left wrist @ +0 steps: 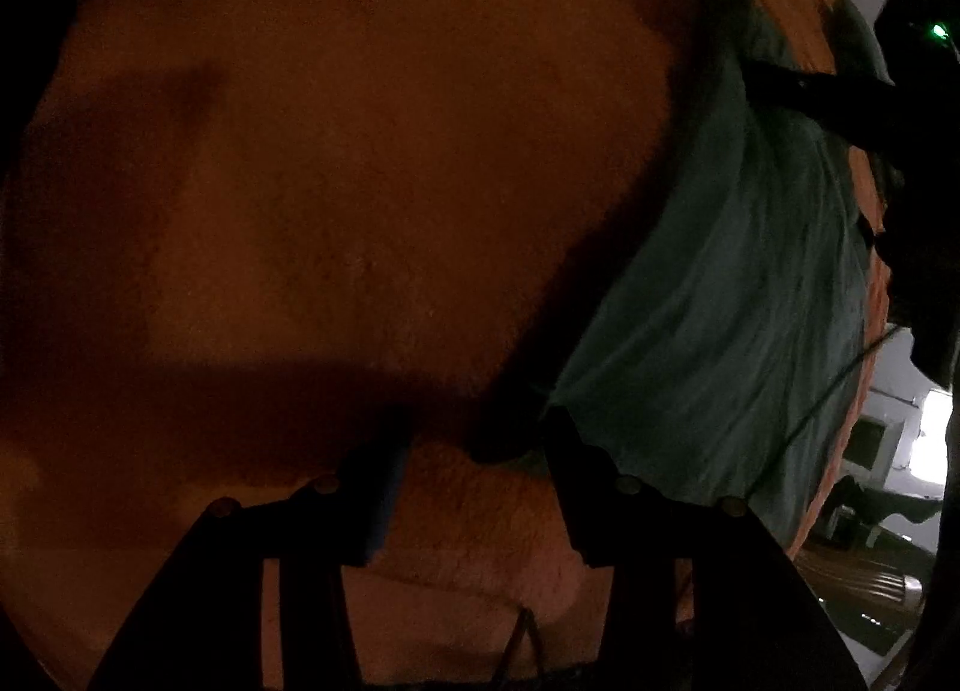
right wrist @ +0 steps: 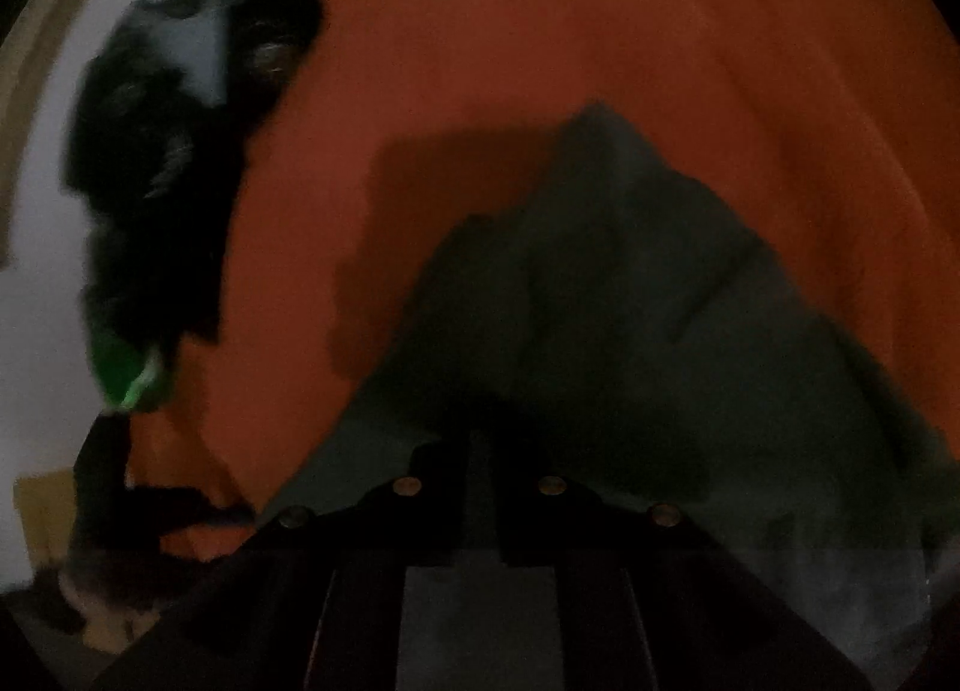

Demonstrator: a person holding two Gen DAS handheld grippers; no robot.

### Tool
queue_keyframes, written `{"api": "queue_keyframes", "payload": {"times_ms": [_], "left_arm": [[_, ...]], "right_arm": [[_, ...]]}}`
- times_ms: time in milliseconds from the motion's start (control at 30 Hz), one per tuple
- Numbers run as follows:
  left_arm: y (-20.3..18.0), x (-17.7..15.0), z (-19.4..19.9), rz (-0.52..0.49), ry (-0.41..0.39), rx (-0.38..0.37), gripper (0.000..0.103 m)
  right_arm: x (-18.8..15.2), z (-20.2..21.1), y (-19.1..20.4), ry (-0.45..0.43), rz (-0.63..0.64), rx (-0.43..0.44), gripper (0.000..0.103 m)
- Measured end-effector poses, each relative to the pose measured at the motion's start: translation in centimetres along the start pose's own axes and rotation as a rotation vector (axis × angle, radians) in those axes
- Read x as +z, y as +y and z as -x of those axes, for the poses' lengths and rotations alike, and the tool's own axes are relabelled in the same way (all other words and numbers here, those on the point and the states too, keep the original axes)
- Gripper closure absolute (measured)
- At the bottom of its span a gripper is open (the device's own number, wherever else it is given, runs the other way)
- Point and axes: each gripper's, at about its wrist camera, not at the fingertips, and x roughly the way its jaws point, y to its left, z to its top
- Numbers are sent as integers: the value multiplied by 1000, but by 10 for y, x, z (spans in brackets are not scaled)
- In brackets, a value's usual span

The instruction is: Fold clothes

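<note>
Pinching down on cloth, that is how the right gripper (right wrist: 480,451) reads: its two dark fingers stand almost together, and the dark green, wrinkled fabric garment (right wrist: 630,343) spills out from between and ahead of them. Blur softens that view, so the bite itself is a judgement, not a certainty.

Over to the left gripper (left wrist: 474,451): fingers spread wide apart, nothing between them but the orange, coarse-textured bedcover (left wrist: 360,181) below. The garment's near corner sits right at its right-hand fingertip (left wrist: 564,439), touching or just beside it; I cannot tell which in this gloom.

Beyond that fingertip, the green cloth runs away up and to the right as one long creased sheet, lying on the bedcover, its far end under the other dark tool (left wrist: 804,91). A green light (left wrist: 936,31) glows past it.

Risks from here? The corner lies outside the left jaws, so closing now could catch bedcover instead of garment, or nothing. If the right side lifts alone, the cloth may drag and bunch, spoiling a straight fold. And the light is poor, with heavy shadow hiding edges: a misjudged hem is quite possible.
</note>
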Motion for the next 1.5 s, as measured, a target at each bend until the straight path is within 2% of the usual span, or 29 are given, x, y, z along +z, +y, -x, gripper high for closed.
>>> {"api": "queue_keyframes", "payload": {"times_ms": [100,200,233,500,600,667,733,767,800,933,1000,1100,1133,1167,1200,1300,1433,1467,1500], "left_arm": [[-3,0,-1,-5,-12,-1,55],[-7,0,-3,-12,-21,-1,54],[-8,1,-4,-14,-22,2,54],[-17,5,-3,-5,-13,-4,54],[-23,9,13,14,-16,-37,54],[-39,10,32,-20,-55,-46,54],[-62,10,46,-69,-80,-66,54],[-76,10,50,-100,-85,-79,54],[-94,8,50,-134,-83,-91,54],[-154,-11,18,-278,-6,-116,54],[-151,-34,-9,-333,68,-101,54],[-153,-36,-44,-361,143,-55,54],[-151,-35,-54,-358,160,-44,54],[-147,-33,-59,-337,170,-56,54],[-140,-29,-60,-303,178,-91,54],[-119,-20,-61,-199,206,-194,54],[-94,-18,-59,-114,230,-265,54],[-91,-19,-59,-107,229,-266,54],[-88,-21,-59,-99,228,-266,54]], "right_arm": [[11,-13,1,-24,-51,-41,98],[25,-6,-33,-87,-182,-65,97],[18,2,-34,-102,-189,-54,97],[-76,76,-8,-194,-112,100,97],[-111,104,2,-228,-83,158,97],[-154,128,-1,-273,-101,151,95],[-199,164,-25,-322,-160,125,80],[-220,175,-37,-341,-202,107,64],[-237,175,-45,-330,-237,83,57],[-304,160,-68,-240,-365,-24,57],[-326,148,-80,-189,-413,-52,57],[-355,132,-103,-133,-488,-84,57],[-362,132,-113,-137,-522,-92,58],[-368,132,-125,-146,-552,-97,66],[-372,134,-136,-163,-573,-112,75],[-377,150,-174,-235,-618,-184,90],[-374,178,-224,-278,-733,-366,90],[-372,189,-230,-309,-760,-380,90],[-369,199,-229,-351,-756,-359,90]]}}
